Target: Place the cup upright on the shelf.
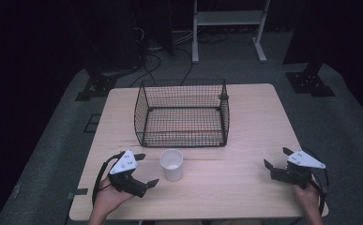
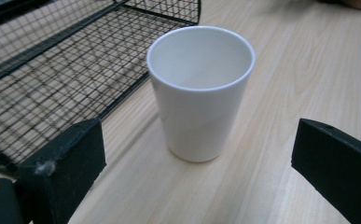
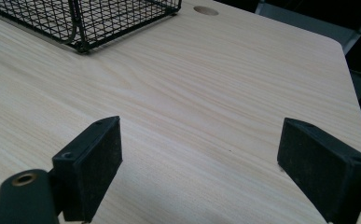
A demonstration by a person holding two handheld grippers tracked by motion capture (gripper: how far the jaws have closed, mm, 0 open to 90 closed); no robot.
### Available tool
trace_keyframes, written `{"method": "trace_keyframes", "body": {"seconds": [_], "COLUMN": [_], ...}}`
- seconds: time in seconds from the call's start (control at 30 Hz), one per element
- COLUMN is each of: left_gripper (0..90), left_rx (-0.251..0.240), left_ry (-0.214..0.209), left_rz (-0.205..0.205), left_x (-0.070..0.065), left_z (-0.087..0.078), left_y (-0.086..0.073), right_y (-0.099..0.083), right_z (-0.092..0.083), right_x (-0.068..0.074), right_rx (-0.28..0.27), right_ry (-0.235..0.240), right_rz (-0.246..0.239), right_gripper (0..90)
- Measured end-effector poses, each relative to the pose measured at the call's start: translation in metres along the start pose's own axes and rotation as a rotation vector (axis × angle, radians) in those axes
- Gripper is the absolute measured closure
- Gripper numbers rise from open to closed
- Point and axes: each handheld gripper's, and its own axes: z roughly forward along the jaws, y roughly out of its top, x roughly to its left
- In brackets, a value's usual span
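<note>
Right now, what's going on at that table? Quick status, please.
Left gripper open, facing white cup, not touching. Right gripper open over bare table. Cup upright, empty, just before wire basket. Nothing in the way.

High view looks down over the table (image 1: 245, 183); both gripper views sit low, close, sharing the wire basket (image 2: 52, 79).

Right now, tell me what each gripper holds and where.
Nothing. The left gripper is open beside the cup; the right gripper is open over the table.
</note>
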Motion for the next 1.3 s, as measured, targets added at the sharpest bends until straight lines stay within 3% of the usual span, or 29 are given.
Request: {"method": "trace_keyframes", "body": {"seconds": [0.4,0.77,1.3], "left_gripper": [2.1,2.1,2.1], "left_rx": [0.044,0.087,0.158], "left_ry": [-0.037,-0.070,-0.070], "left_rz": [0.017,0.004,0.006], "left_x": [-0.003,0.000,0.004], "left_z": [0.018,0.032,0.054], "left_y": [0.008,0.011,0.017], "right_y": [0.000,0.000,0.000], "right_z": [0.000,0.000,0.000], "right_x": [0.000,0.000,0.001], "right_rx": [-0.003,-0.005,-0.005], "right_ry": [0.004,0.008,0.011], "right_rz": [-0.001,-0.003,-0.004], "right_gripper": [13.1,13.1,13.1]}}
